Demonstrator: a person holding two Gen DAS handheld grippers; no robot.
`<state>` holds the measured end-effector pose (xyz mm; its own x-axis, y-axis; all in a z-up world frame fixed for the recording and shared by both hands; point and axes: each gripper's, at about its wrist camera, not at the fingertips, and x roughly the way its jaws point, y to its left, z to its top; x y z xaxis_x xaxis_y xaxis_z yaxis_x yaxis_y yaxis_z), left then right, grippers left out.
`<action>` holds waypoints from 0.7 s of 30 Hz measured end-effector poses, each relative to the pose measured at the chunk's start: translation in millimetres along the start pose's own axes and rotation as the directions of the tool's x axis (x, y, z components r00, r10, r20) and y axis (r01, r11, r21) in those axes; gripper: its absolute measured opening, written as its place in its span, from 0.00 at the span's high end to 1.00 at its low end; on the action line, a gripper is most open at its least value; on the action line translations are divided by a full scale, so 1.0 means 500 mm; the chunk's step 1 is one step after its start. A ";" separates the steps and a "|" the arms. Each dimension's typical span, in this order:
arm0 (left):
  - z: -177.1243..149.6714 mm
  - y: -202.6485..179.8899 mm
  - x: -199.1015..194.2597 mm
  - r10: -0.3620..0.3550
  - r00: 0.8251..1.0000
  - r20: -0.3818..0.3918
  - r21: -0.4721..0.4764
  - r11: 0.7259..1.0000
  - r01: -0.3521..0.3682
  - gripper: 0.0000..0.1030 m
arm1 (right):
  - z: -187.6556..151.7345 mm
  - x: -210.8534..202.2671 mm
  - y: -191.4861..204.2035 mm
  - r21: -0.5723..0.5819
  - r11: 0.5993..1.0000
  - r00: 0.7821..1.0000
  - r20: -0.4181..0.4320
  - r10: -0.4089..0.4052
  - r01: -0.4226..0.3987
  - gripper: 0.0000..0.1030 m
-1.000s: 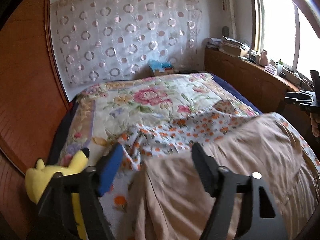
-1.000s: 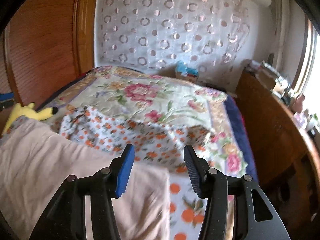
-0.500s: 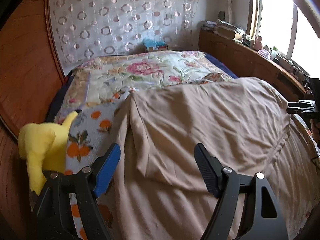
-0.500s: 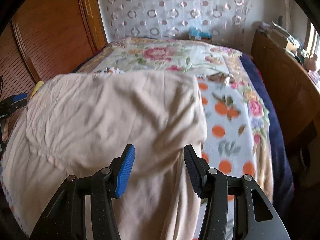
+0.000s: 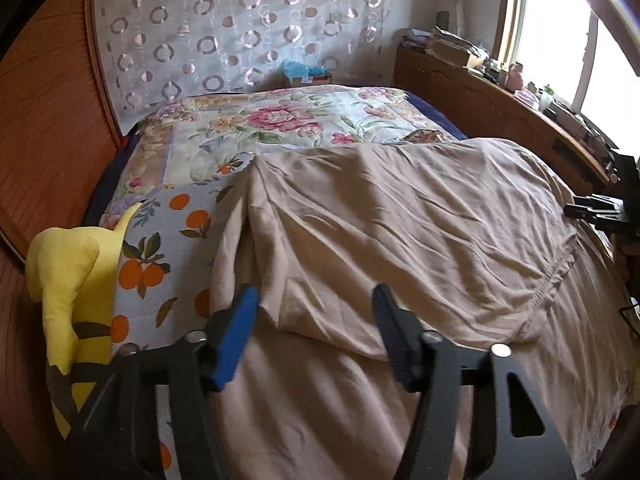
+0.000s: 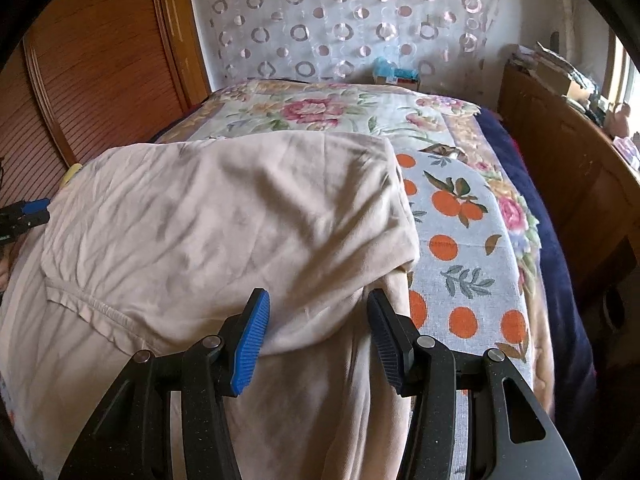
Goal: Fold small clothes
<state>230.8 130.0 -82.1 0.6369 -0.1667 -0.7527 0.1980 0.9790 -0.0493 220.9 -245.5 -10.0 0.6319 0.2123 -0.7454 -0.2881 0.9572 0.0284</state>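
Note:
A beige garment [image 5: 400,232] lies on the bed, its far half folded back over the near half, with a stitched hem [image 5: 556,268] on top. It also shows in the right wrist view [image 6: 224,220]. My left gripper [image 5: 314,336] is open and empty, just above the garment's near left part. My right gripper [image 6: 316,334] is open and empty, over the fold's near right corner. The right gripper also shows at the right edge of the left wrist view [image 5: 600,212]; the left gripper shows at the left edge of the right wrist view [image 6: 24,216].
The bed has an orange-print sheet [image 6: 460,240] and a floral quilt [image 5: 288,120]. A yellow plush toy [image 5: 76,280] sits at the bed's left edge. A wooden cabinet [image 6: 568,152] runs along the right; a wooden wall panel [image 5: 44,120] stands left. A blue box [image 5: 306,74] rests at the headboard.
The beige garment's far half was carried over and laid onto its near half. Both grippers pulled back toward the near edge and stay open.

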 end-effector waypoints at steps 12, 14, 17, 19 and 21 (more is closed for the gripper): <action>0.018 0.028 0.049 0.023 0.997 -0.069 -0.019 1.000 -0.024 0.60 | 0.015 0.087 0.038 -0.059 0.998 1.000 -0.028 0.006 -0.008 0.68; 0.019 0.029 0.051 0.018 0.997 -0.071 -0.017 1.000 -0.019 0.73 | 0.020 0.099 0.042 -0.073 0.997 0.998 -0.060 -0.002 -0.003 0.69; 0.024 0.027 0.051 0.000 0.997 -0.075 -0.010 1.000 -0.001 0.91 | 0.027 0.102 0.041 -0.089 0.996 0.997 -0.075 -0.006 -0.001 0.85; 0.031 0.021 0.043 0.009 0.998 -0.061 -0.004 1.000 -0.009 0.94 | 0.031 0.099 0.042 -0.097 0.995 0.998 -0.067 0.004 -0.011 0.96; 0.033 0.019 0.027 0.000 0.999 -0.032 -0.012 1.000 0.000 0.94 | 0.037 0.086 0.043 -0.103 0.994 0.999 -0.040 0.022 -0.026 0.98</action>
<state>253.4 135.2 -81.9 0.6127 -0.1628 -0.7733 0.1886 0.9804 -0.0570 255.2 -211.9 -28.8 0.5959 0.2254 -0.7708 -0.3773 0.9259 -0.0210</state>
